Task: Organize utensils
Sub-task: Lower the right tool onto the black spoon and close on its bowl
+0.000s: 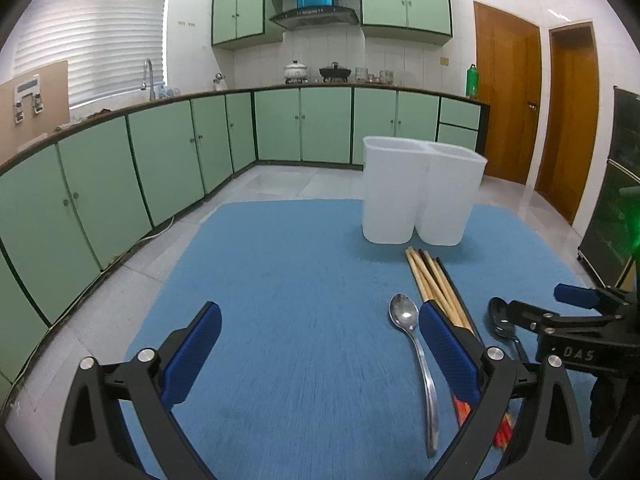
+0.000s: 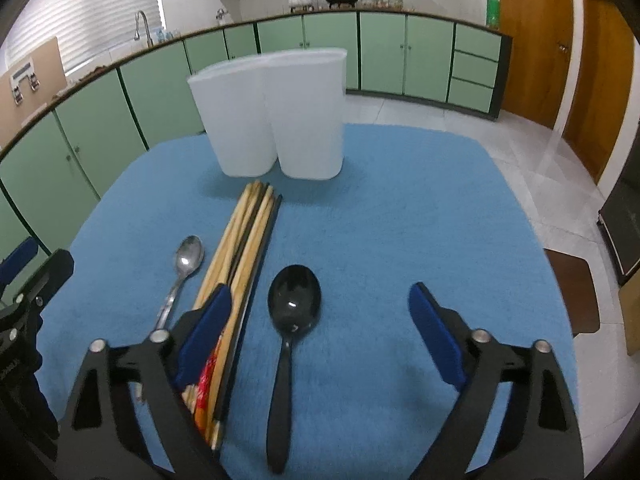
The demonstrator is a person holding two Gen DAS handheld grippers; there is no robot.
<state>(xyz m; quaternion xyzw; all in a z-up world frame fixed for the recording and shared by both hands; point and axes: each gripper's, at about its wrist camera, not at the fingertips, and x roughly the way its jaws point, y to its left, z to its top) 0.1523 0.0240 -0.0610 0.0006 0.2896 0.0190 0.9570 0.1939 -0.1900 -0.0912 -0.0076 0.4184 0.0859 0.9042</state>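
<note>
On the blue cloth (image 2: pixel 400 208) lie a steel spoon (image 2: pixel 182 272), a bundle of wooden chopsticks (image 2: pixel 244 236) and a black spoon (image 2: pixel 294 308), side by side. A white two-compartment holder (image 2: pixel 272 116) stands upright behind them. My right gripper (image 2: pixel 320 336) is open and empty, with the black spoon between its jaws. My left gripper (image 1: pixel 320 352) is open and empty over bare cloth left of the steel spoon (image 1: pixel 416 356). The left wrist view also shows the chopsticks (image 1: pixel 436 284), the black spoon (image 1: pixel 502 322), the holder (image 1: pixel 420 192) and the right gripper (image 1: pixel 540 308).
Green kitchen cabinets (image 1: pixel 160 152) run along the left and back. Wooden doors (image 1: pixel 508 92) stand at the right. A brown stool (image 2: pixel 576 292) sits right of the table. The cloth's edges drop to tiled floor (image 1: pixel 132 280).
</note>
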